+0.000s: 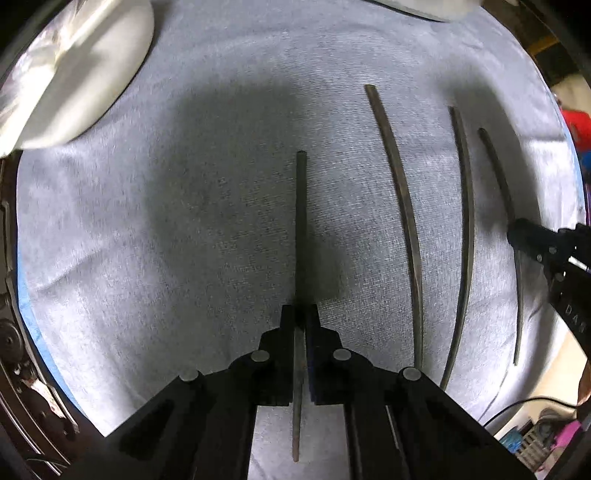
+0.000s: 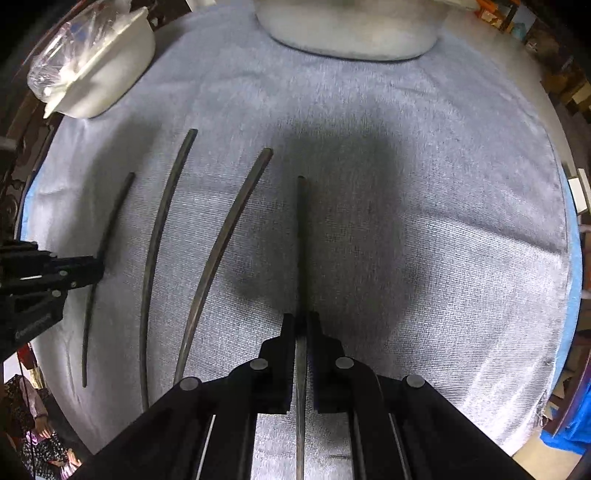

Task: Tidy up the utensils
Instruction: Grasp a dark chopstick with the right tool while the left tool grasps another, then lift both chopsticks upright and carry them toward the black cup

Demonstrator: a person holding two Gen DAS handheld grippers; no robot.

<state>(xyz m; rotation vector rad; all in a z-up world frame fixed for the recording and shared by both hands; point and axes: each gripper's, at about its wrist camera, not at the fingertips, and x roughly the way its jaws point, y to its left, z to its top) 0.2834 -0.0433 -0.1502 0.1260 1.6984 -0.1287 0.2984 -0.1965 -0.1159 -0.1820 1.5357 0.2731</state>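
Several dark chopsticks lie on a grey cloth (image 1: 184, 221). My left gripper (image 1: 300, 314) is shut on one chopstick (image 1: 301, 221), which points straight ahead. Two loose chopsticks (image 1: 402, 206) (image 1: 466, 229) lie to its right. My right gripper (image 2: 301, 321) is shut on another chopstick (image 2: 302, 240); in the left wrist view that gripper (image 1: 524, 236) and its chopstick (image 1: 498, 173) sit at the far right. In the right wrist view the two loose chopsticks (image 2: 221, 251) (image 2: 159, 236) lie to the left, then the left gripper (image 2: 92, 271) with its chopstick (image 2: 110, 221).
A white bowl (image 2: 110, 77) with a clear plastic bag stands at the back left; it also shows in the left wrist view (image 1: 81, 74). A larger white dish (image 2: 351, 33) stands at the back centre. The cloth's edge (image 2: 569, 295) runs along the right.
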